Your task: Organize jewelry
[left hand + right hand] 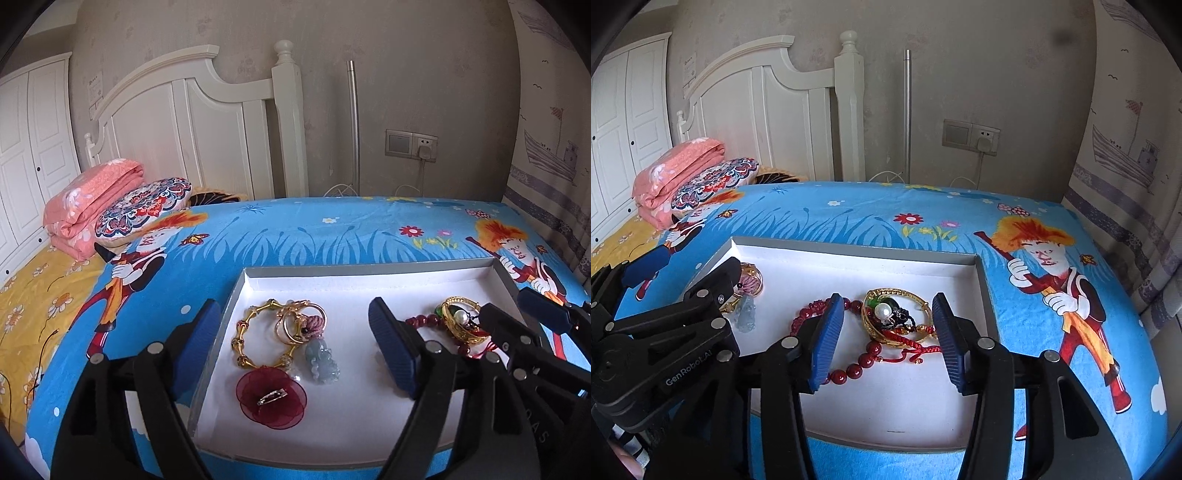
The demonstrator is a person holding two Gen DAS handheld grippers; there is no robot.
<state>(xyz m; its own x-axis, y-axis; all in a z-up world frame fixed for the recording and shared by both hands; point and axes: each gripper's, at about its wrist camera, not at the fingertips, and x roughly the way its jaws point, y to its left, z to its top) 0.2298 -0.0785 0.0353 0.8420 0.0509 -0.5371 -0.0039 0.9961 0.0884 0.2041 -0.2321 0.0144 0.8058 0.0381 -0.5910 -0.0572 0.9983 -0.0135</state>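
A white tray with a grey rim [369, 266] lies on the blue cartoon sheet. In its left half are a gold segmented bracelet [248, 334], gold rings with a pink knot [301, 321], a pale jade pendant [322, 360] and a dark red flower brooch [271, 400]. My left gripper [295, 347] is open wide above these, its left finger outside the tray wall. In the right half, a red bead bracelet [849, 371], a gold bangle with a pearl [886, 314] and red cord [908, 350] lie heaped. My right gripper [890, 332] is open around that heap.
The tray [849, 246] sits near the bed's front right corner. A folded pink quilt [92, 199] and patterned pillow [144, 206] lie at the far left by the white headboard [177, 122]. A wall socket [412, 144] and a curtain [546, 147] are behind and right.
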